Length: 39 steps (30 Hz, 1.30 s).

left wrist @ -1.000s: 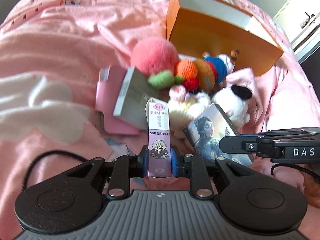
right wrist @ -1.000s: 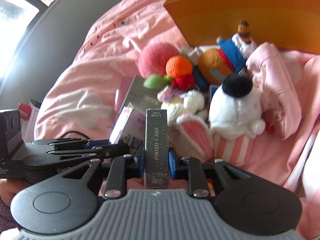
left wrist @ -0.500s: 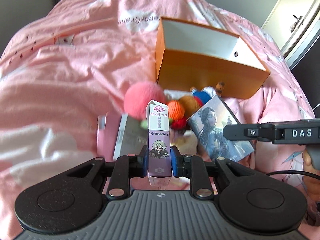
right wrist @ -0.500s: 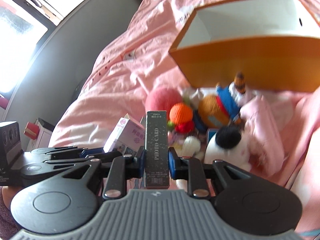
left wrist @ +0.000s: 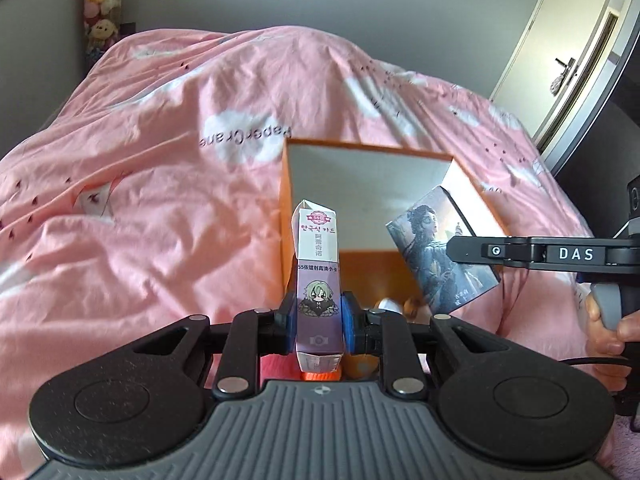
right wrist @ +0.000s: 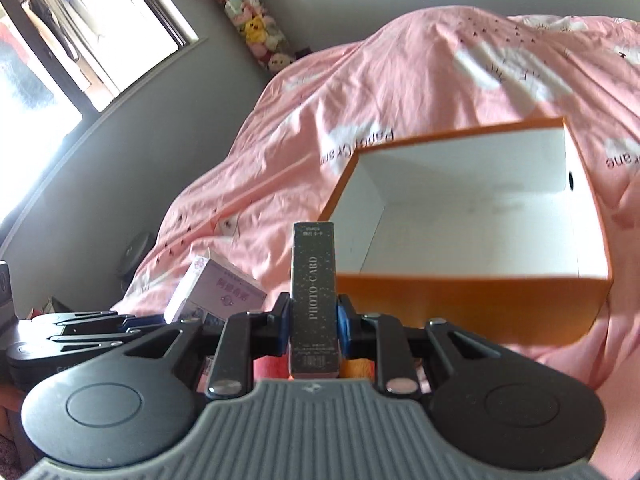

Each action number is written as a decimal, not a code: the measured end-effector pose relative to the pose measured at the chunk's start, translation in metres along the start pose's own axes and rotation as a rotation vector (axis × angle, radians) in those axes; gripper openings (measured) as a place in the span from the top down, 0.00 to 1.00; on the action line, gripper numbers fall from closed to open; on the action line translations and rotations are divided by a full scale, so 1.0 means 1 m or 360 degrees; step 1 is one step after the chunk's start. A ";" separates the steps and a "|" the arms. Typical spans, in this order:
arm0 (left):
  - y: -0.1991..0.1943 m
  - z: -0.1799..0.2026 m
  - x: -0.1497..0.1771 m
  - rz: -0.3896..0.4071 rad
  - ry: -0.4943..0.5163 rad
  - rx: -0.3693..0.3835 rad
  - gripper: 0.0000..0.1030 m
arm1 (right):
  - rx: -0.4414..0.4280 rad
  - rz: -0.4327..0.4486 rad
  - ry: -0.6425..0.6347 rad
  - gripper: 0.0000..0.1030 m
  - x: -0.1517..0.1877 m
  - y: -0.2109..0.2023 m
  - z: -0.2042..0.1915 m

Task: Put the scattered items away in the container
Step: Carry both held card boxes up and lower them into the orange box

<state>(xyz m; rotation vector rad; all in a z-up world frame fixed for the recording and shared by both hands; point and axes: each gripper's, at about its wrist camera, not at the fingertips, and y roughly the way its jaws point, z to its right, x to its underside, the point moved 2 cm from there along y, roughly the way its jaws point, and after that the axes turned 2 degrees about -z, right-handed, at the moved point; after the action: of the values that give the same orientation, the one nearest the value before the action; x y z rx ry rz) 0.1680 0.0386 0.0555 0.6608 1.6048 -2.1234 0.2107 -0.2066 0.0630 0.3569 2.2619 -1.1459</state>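
My left gripper is shut on a purple card box with a cartoon figure on its narrow face, held upright. My right gripper is shut on a dark card box marked PHOTO CARD. The left wrist view shows that dark box's illustrated face in the right gripper. The purple card box shows at the left of the right wrist view. Both boxes hang in front of an open orange box with a white inside, lying on the pink duvet.
The pink duvet with white clouds covers the bed. Bits of plush toys peek out below the grippers. A hand holds the right gripper's handle. A door stands at the right, a window and hanging plush toys at the left.
Both grippers have risen and moved toward the orange box, each still holding its card box. The pile of toys has dropped below the view and the box's white inside now shows.
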 end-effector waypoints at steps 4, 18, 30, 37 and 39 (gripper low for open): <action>0.020 0.000 -0.029 0.0015 0.0008 0.0033 0.75 | 0.0032 0.0034 0.0007 0.75 -0.025 0.010 0.010; 0.128 0.000 -0.095 -0.0122 0.0045 0.0038 0.75 | 0.0165 -0.0109 0.0070 0.75 -0.080 0.108 0.063; 0.211 0.005 -0.113 -0.0259 0.0116 -0.0089 0.76 | 0.0195 -0.0326 0.0335 0.76 -0.100 0.180 0.121; 0.235 0.006 -0.116 -0.0262 0.0152 -0.0194 0.76 | 0.0184 -0.0403 0.0426 0.76 -0.102 0.209 0.132; 0.238 0.008 -0.116 -0.0241 0.0193 -0.0230 0.76 | 0.0170 -0.0407 0.0449 0.76 -0.102 0.214 0.133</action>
<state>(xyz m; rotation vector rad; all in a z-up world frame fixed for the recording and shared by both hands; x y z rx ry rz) 0.3970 -0.0283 -0.0592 0.6505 1.9089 -2.0801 0.4427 -0.1831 -0.0771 0.2912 2.5538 -1.4269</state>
